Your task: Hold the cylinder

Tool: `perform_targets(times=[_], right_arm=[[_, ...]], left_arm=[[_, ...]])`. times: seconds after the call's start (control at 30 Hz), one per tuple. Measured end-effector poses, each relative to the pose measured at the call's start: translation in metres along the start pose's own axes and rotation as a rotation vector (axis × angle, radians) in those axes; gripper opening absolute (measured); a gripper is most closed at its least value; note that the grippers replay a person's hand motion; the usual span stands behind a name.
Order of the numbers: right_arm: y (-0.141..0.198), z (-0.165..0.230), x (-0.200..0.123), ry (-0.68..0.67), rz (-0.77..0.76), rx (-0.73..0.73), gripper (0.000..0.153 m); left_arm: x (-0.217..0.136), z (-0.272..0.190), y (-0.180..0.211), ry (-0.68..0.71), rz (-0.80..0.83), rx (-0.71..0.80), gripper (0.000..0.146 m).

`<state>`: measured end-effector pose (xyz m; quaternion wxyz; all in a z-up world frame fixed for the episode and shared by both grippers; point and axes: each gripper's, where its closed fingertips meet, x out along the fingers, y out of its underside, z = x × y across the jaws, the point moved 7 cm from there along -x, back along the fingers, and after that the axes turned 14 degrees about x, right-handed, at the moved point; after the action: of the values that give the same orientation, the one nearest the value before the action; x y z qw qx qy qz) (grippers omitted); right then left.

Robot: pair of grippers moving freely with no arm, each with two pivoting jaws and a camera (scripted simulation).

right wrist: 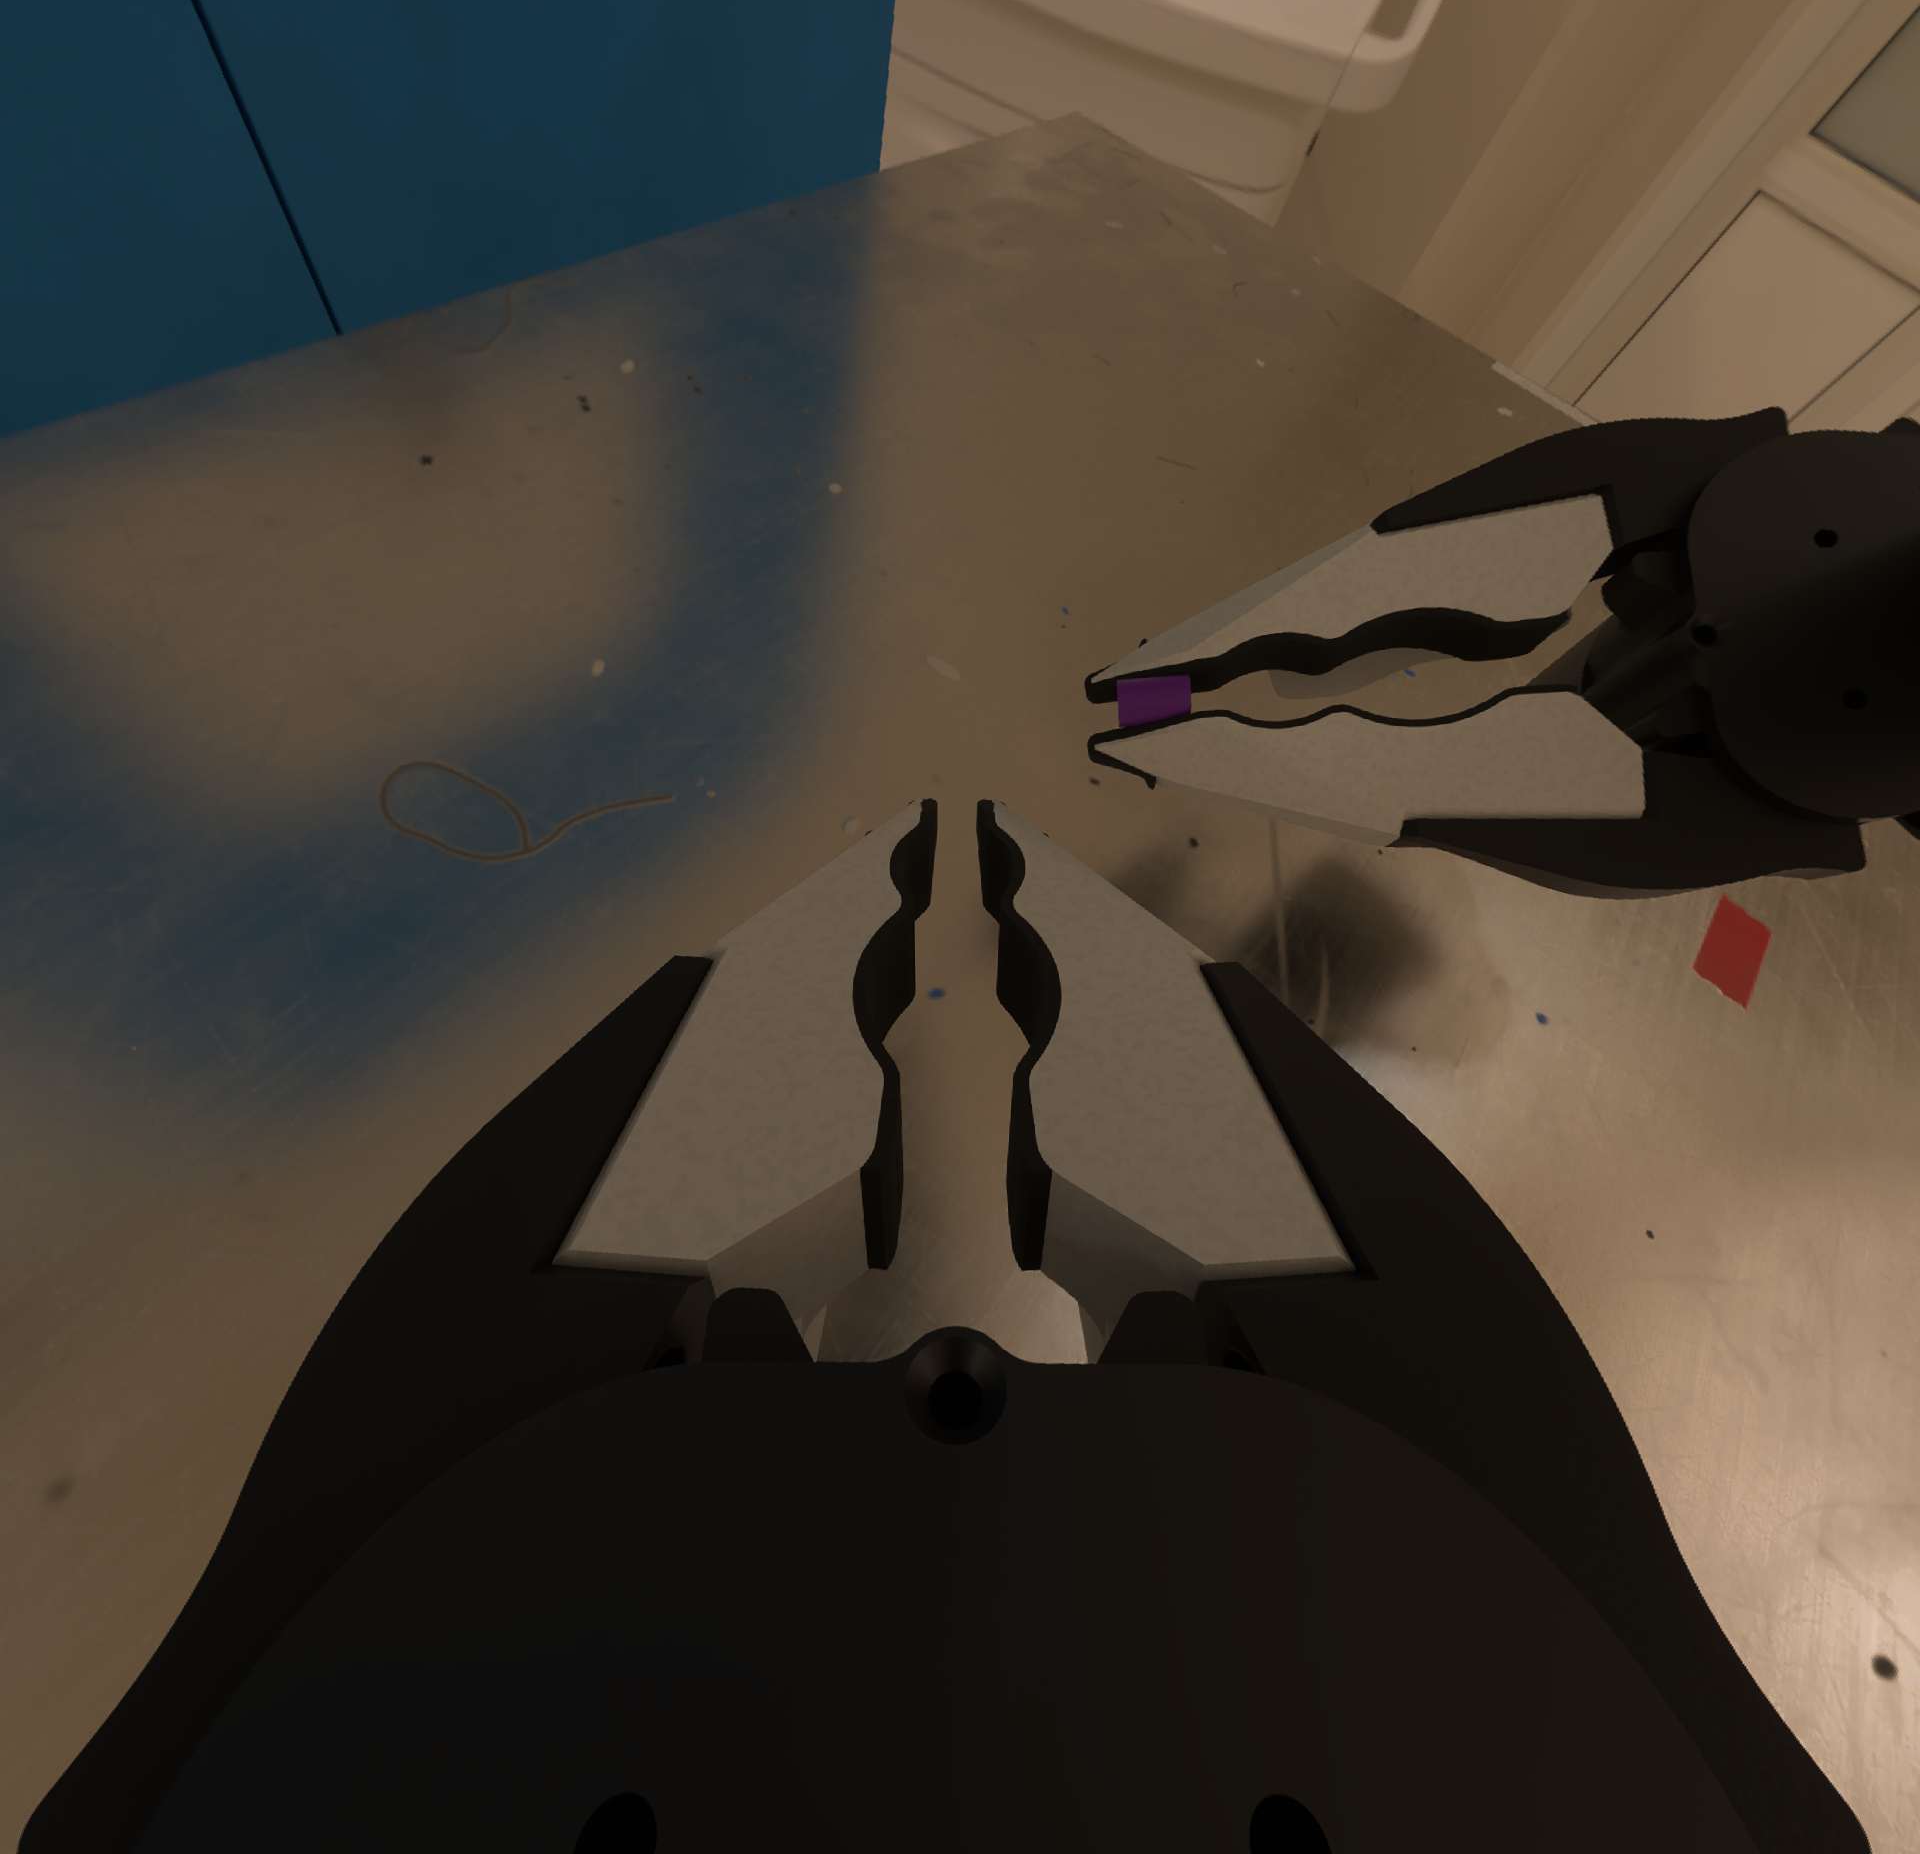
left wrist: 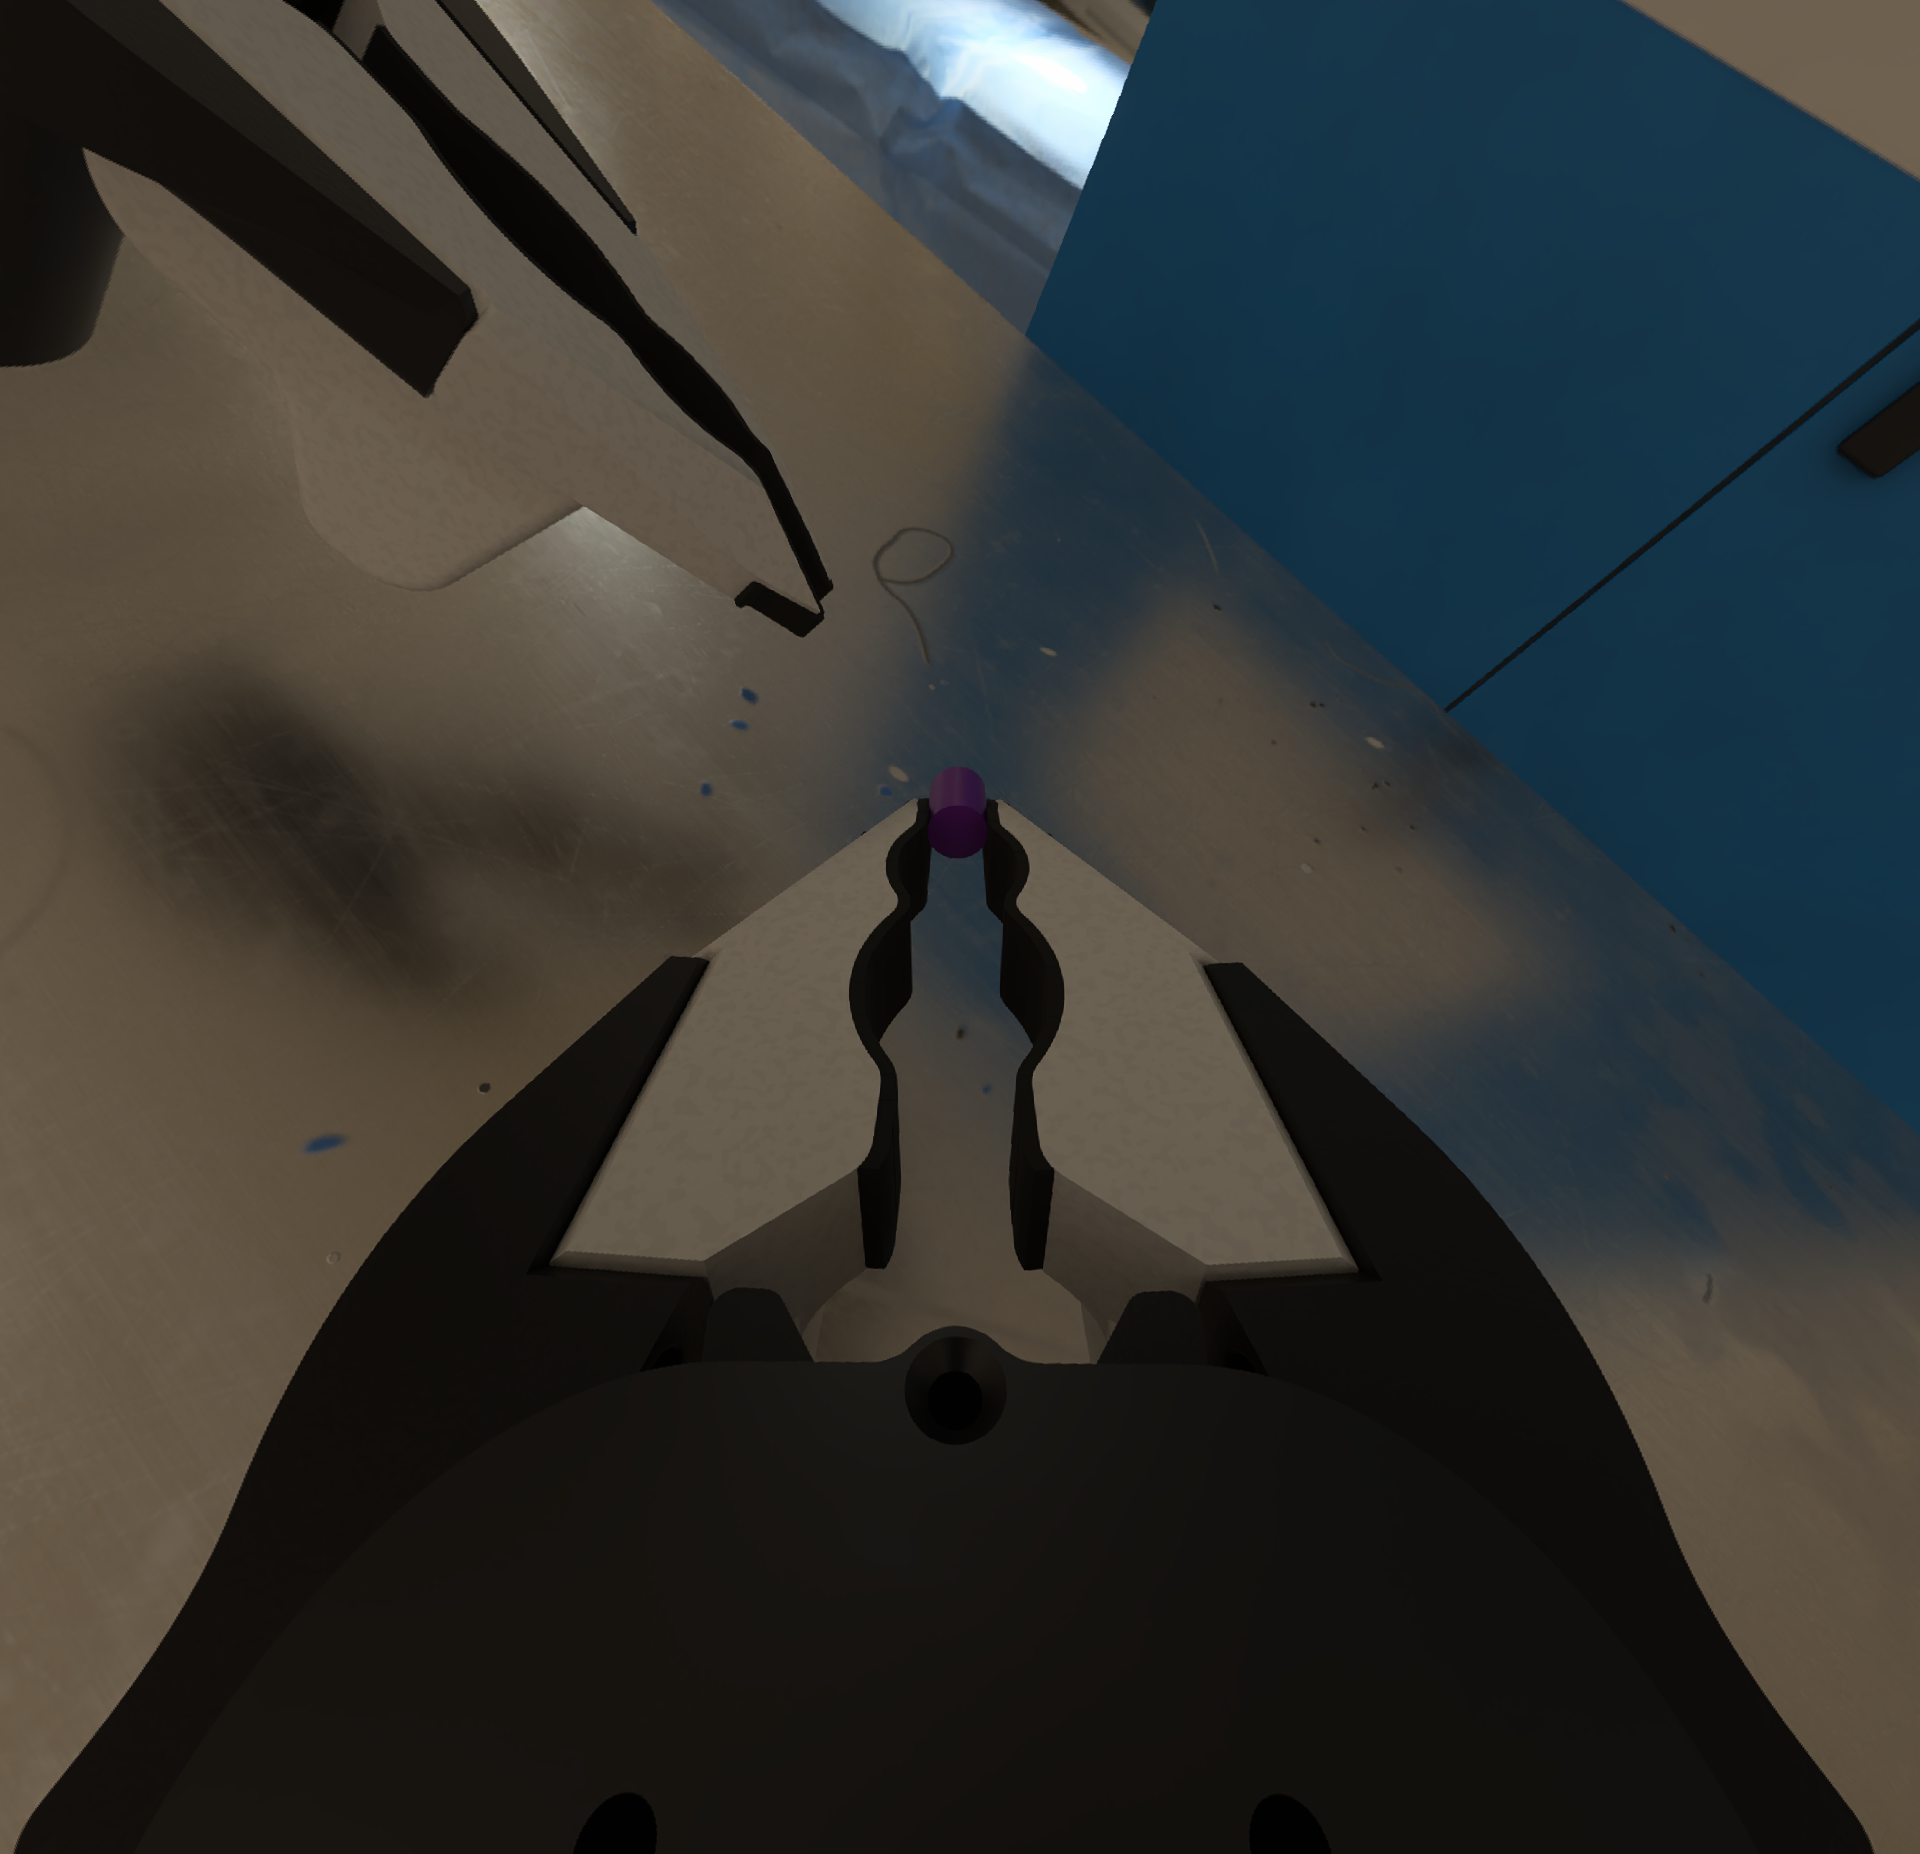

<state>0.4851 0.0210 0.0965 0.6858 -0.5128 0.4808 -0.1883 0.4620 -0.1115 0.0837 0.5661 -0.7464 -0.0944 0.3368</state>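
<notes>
Left tongs (left wrist: 956, 817) first: we see their two fingers clamped on the small purple cylinder (left wrist: 956, 825), which sits right at the fingertips (left wrist: 921, 817) with one flat end facing the camera and its far end poking out past the tips. From the right wrist view the same left tongs (right wrist: 1117, 708) come in from the right side, lying low over the desk (right wrist: 727, 578), and the cylinder (right wrist: 1153, 699) shows as a short purple block pinched between the two pale fingers near their ends (whether it touches the desk beneath we cannot tell).

Our right tongs (right wrist: 956, 807) hold nothing; their fingers stand slightly apart, a narrow gap between the tips, pointing at bare metal just beside the left pair's tips. In the left wrist view the right tongs (left wrist: 790, 604) reach in from the upper left, tips near the cylinder but apart from it.

On the scratched, paint-flecked desk we also note a loop of thin cord (right wrist: 488, 812) well to the left of the right tongs, and a small red patch (right wrist: 1732, 950) near the left tongs' body. A blue cabinet (right wrist: 447, 90) stands behind the desk.
</notes>
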Motion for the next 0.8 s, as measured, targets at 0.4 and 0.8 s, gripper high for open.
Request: perform_targets(times=[0.4, 0.8], right_arm=[[0.005, -0.008, -0.021, 0.065, -0.042, 0.059, 0.007], [0.025, -0.021, -0.036, 0.165, 0.124, 0.234, 0.007]], left_arm=[[-0.010, -0.004, 0.006, -0.049, 0.010, -0.020, 0.009], [-0.026, -0.003, 0.019, -0.059, 0.038, -0.123, 0.009]])
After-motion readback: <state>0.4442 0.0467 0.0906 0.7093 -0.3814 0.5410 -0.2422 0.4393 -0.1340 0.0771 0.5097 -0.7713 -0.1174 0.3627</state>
